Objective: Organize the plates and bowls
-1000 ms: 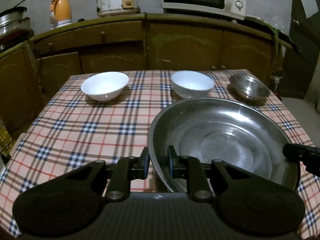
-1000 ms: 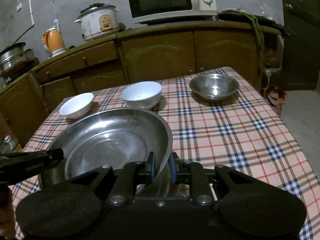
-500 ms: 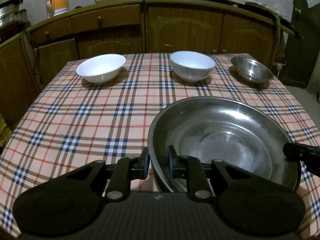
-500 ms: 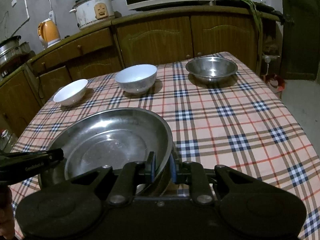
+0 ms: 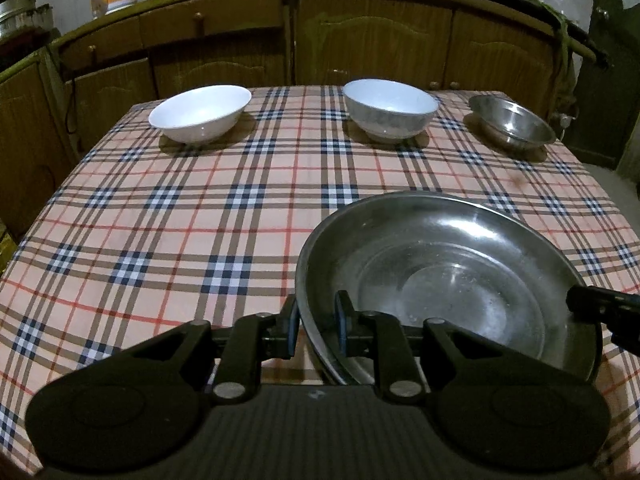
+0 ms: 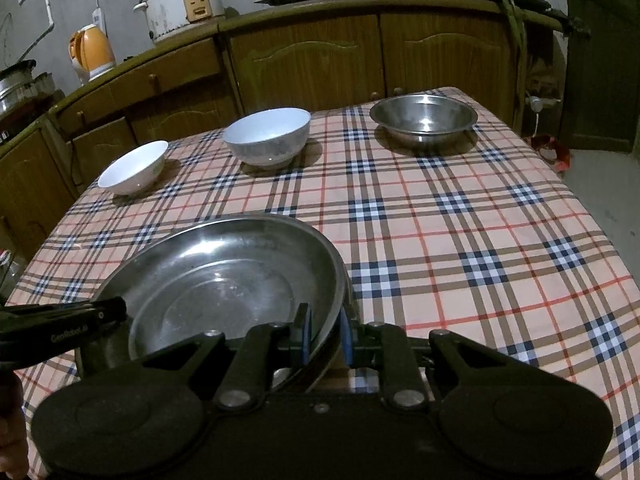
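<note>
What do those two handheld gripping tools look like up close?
Both are matte black plastic. The left gripper and right gripper each have two rounded lobes at the base, angular linkage bars with silver pivot screws, and jaws lined with blue pads. Small white lettering runs along the left one's side in the right wrist view. No sleeves show.

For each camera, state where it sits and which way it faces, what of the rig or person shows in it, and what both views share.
Left wrist: sits behind the left gripper, looking down across the table toward the cabinets; its jaws pinch the big steel pan at its left rim.
Right wrist: sits behind the right gripper, facing likewise, pinching the pan's right rim; a bit of hand shows.
Shared: the pan, two white bowls, the small steel bowl.
</note>
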The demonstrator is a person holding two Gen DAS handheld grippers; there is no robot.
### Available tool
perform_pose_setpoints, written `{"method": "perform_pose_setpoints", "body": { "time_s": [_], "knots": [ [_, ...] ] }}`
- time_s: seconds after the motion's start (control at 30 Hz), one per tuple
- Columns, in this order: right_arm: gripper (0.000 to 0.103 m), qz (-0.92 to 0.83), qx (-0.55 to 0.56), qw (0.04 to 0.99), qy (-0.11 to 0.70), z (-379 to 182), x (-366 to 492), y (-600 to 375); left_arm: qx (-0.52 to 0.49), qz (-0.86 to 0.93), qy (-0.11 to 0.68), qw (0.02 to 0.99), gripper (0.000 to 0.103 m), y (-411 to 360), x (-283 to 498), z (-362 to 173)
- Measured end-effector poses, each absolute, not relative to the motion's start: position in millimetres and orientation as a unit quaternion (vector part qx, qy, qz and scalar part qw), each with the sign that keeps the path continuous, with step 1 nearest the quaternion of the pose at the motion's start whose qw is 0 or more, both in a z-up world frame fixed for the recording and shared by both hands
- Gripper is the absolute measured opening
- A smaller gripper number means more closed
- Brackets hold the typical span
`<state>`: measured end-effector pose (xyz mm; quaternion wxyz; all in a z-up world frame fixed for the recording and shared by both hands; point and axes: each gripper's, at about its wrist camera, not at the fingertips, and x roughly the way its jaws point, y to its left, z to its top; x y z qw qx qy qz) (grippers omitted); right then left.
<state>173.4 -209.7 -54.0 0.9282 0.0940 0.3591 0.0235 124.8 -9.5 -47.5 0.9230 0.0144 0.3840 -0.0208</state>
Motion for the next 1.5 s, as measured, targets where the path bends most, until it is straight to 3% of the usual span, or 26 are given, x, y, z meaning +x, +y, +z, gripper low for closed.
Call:
{"method": "perform_pose_setpoints", "body": {
  "time_s": [0.77, 1.0, 1.13, 1.5],
  "knots": [
    [0.021, 0.019, 0.07, 0.927, 0.367, -67.5, 191.7, -208.8, 0.022, -0.022, 0.39, 0.92, 0.023, -15.6, 137.8, -62.2],
    [0.028, 0.02, 0.058, 0.929, 0.365, -70.0, 201.3, -207.6, 0.024, -0.027, 0.392, 0.919, 0.037, -20.2, 141.0, -68.3],
    [0.04, 0.016, 0.055, 0.935, 0.351, -62.7, 202.1, -210.5, 0.023, -0.025, 0.384, 0.923, 0.044, -18.3, 141.8, -64.2],
    [0.041, 0.175, 0.049, 0.927, 0.329, -43.5, 158.7, -203.4, 0.012, -0.013, 0.375, 0.927, 0.054, -7.3, 139.3, -57.3]
  ]
}}
